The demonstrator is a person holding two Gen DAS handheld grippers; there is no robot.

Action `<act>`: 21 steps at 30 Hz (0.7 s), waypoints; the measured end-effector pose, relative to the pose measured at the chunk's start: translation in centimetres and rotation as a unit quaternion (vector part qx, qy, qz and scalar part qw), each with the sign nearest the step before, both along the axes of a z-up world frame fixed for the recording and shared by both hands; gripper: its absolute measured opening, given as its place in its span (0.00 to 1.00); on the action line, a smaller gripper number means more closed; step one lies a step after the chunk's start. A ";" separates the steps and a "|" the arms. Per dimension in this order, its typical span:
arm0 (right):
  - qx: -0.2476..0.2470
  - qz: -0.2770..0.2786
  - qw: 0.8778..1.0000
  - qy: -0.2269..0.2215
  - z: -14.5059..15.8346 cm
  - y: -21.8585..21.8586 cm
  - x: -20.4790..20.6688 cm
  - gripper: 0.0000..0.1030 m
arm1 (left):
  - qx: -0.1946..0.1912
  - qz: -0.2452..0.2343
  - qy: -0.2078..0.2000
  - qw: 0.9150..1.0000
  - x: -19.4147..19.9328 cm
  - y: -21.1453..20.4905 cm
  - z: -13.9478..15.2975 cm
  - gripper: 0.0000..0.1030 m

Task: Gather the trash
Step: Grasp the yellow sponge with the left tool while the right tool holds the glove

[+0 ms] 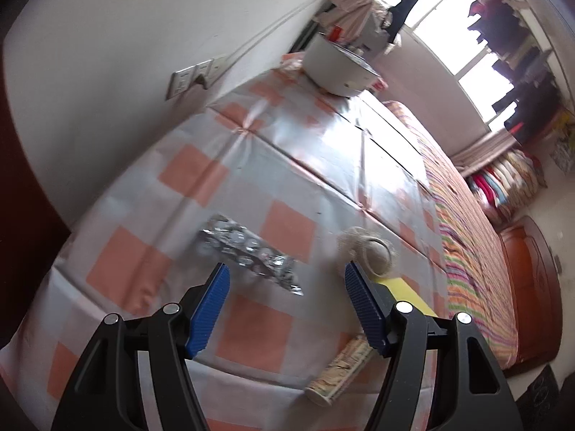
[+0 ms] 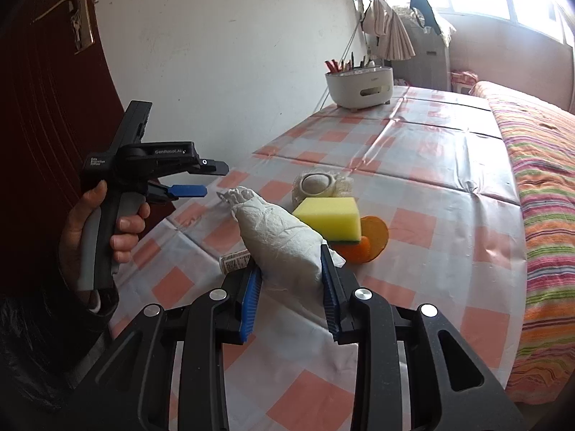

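Note:
My right gripper (image 2: 291,262) is shut on a crumpled white paper wad (image 2: 280,240) and holds it a little above the checked table (image 2: 413,165). In the left wrist view my left gripper (image 1: 287,265) stands open over a crinkled silver foil wrapper (image 1: 248,248), which lies flat on the tablecloth (image 1: 251,165) just beyond its fingertips. The right wrist view shows the left gripper (image 2: 214,179) from the side, in a person's hand (image 2: 107,222), with nothing between its fingers.
A yellow sponge (image 2: 330,217), orange peel (image 2: 373,240), a loofah ball (image 2: 320,185) and a small labelled tube (image 2: 235,262) lie mid-table. A white utensil holder (image 2: 359,86) stands at the far end. A striped bed (image 2: 539,179) borders the right, and a dark door (image 2: 36,107) the left.

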State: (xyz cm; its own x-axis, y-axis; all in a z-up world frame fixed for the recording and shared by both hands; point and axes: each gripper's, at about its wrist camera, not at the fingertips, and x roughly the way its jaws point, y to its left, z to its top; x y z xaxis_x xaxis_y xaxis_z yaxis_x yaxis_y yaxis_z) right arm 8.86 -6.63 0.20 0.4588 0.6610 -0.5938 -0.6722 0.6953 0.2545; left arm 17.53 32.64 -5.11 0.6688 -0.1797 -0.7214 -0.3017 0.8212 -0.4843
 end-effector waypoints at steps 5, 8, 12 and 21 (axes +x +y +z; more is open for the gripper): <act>0.033 -0.027 0.999 0.003 0.7 -2.8 0.2 0.29 | -0.078 -0.095 0.020 0.992 2.3 -5.1 -0.3 0.63; 0.039 -0.033 0.999 0.003 0.6 -3.2 0.3 0.29 | -0.113 -0.119 0.038 0.986 3.5 -6.8 -1.1 0.63; 0.048 -0.033 0.998 0.002 0.6 -2.9 0.7 0.29 | -0.121 -0.115 0.063 0.984 4.7 -6.9 -2.7 0.63; 0.072 -0.036 0.997 -0.004 1.0 -3.6 0.5 0.29 | -0.137 -0.128 0.086 0.978 7.2 -8.4 -4.1 0.62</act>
